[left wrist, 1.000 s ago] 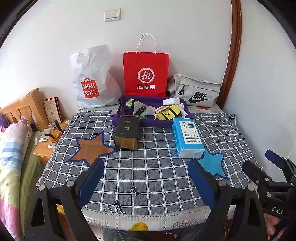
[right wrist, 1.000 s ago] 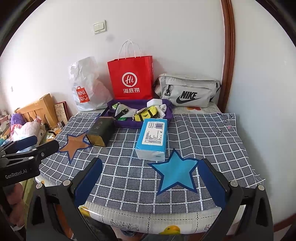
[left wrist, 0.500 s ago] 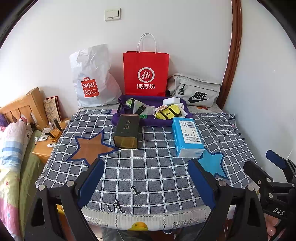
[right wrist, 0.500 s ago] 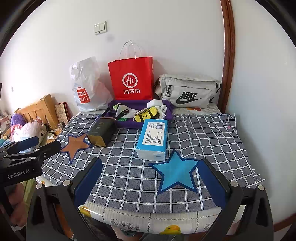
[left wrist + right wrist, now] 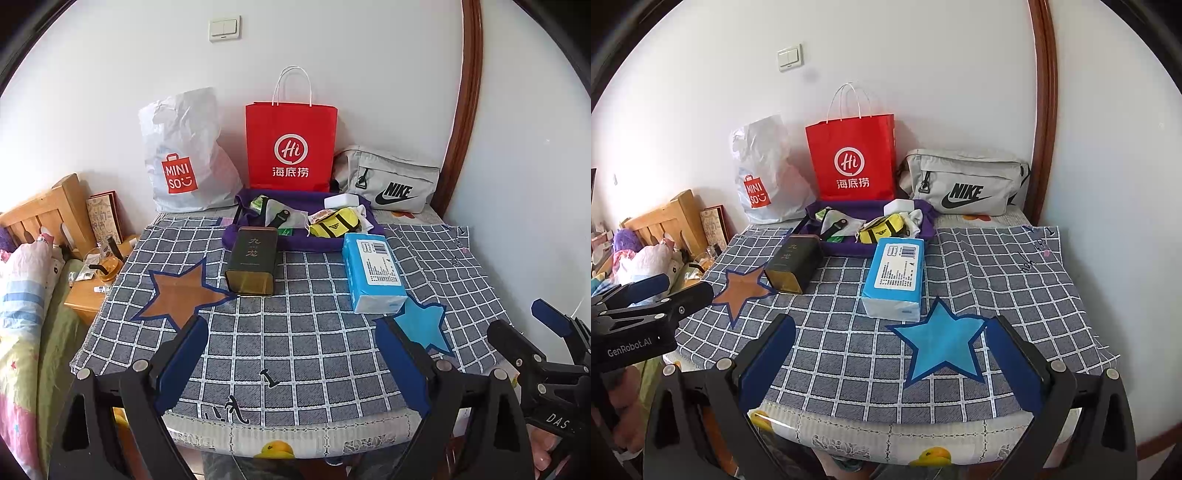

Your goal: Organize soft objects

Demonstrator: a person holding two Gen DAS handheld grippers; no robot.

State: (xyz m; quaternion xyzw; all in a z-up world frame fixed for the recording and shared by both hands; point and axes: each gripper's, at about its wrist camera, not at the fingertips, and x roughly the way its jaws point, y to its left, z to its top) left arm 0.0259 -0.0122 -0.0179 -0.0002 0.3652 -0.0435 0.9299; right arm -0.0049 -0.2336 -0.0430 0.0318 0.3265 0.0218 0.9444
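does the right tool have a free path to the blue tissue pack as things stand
Probably yes: the right tool is open at the table's near edge, and only bare checked cloth and a flat blue star lie before the tissue pack.

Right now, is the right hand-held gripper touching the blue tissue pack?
Apart. The right wrist view shows the right hand-held gripper open, with bare checked cloth between its fingertips and the blue tissue pack.

Grey cloth (image 5: 314,343) with white grid; on it a brown star (image 5: 177,295) and blue star (image 5: 942,343). Behind the cloth: red bag (image 5: 291,147), purple tray (image 5: 314,242).
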